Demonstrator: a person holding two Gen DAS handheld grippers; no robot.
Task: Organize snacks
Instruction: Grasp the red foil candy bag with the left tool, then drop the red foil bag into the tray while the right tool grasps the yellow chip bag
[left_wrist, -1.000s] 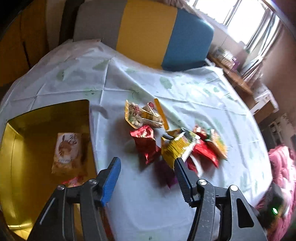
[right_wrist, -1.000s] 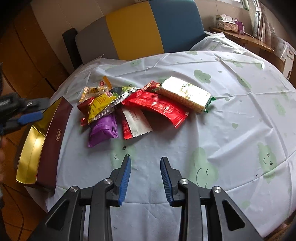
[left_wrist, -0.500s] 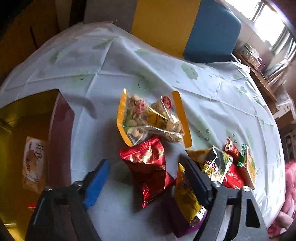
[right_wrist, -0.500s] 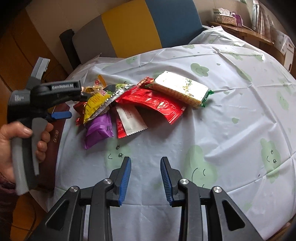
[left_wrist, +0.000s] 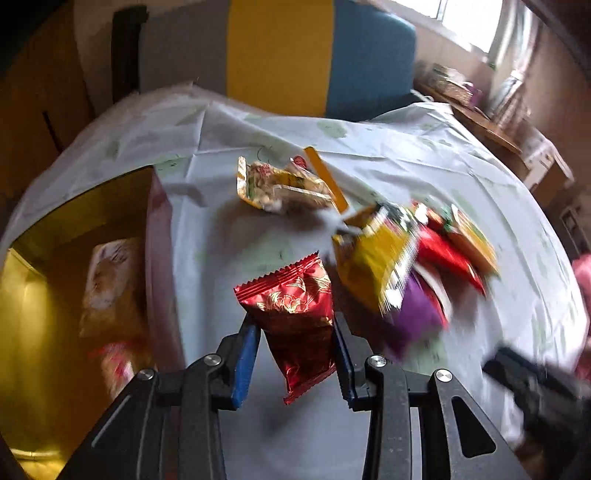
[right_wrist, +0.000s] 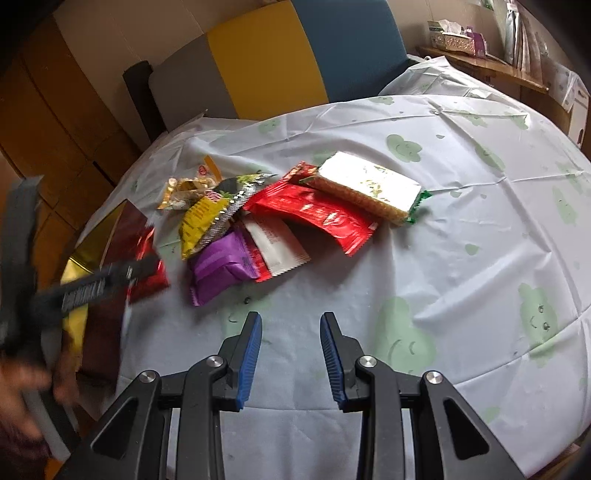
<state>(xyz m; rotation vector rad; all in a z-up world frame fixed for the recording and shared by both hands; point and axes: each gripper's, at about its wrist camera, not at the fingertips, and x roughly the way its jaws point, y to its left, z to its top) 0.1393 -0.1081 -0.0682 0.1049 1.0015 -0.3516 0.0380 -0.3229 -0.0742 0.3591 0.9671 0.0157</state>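
Between my left claw's (left_wrist: 295, 332) blue pads (left_wrist: 245, 354) sits a red foil packet (left_wrist: 295, 317), pinched at its waist. Its long axis runs away from me along the fingers, crimped top edge far and tilted a little left, bottom corner hanging back toward my wrist. It looks lifted clear of the cloth, though I cannot be sure. From my right wrist view the same packet (right_wrist: 147, 258) shows at the left, just past the box's edge, with the left claw's dark body across it and a blurred hand (right_wrist: 26, 391) on the grip.

My left claw points steeply down over the table, between the gold box (left_wrist: 74, 206) on its left and the heap of snacks on its right. My right claw (right_wrist: 290, 350) hangs over bare cloth, also angled down, its jaws a narrow gap apart with nothing in them.

The box lies open at the table's left edge, gold inside, dark red wall; a pale packet (left_wrist: 110, 280) lies in it, and something reddish below that, too blurred to name. On the cloth, well beyond my right claw, lie a nut bag (right_wrist: 188, 188), a yellow bag (right_wrist: 203, 218), a purple packet (right_wrist: 221, 266), a white sachet (right_wrist: 277, 247), a long red wrapper (right_wrist: 317, 218) and a cracker pack (right_wrist: 369, 184), overlapping in a loose fan.

The tablecloth (right_wrist: 443, 258) is pale with green smiling blobs, creased from folding. Behind the table stands a chair (right_wrist: 266, 62) in grey, yellow and blue; a wooden shelf (right_wrist: 480, 62) with a tissue box runs along the right wall.
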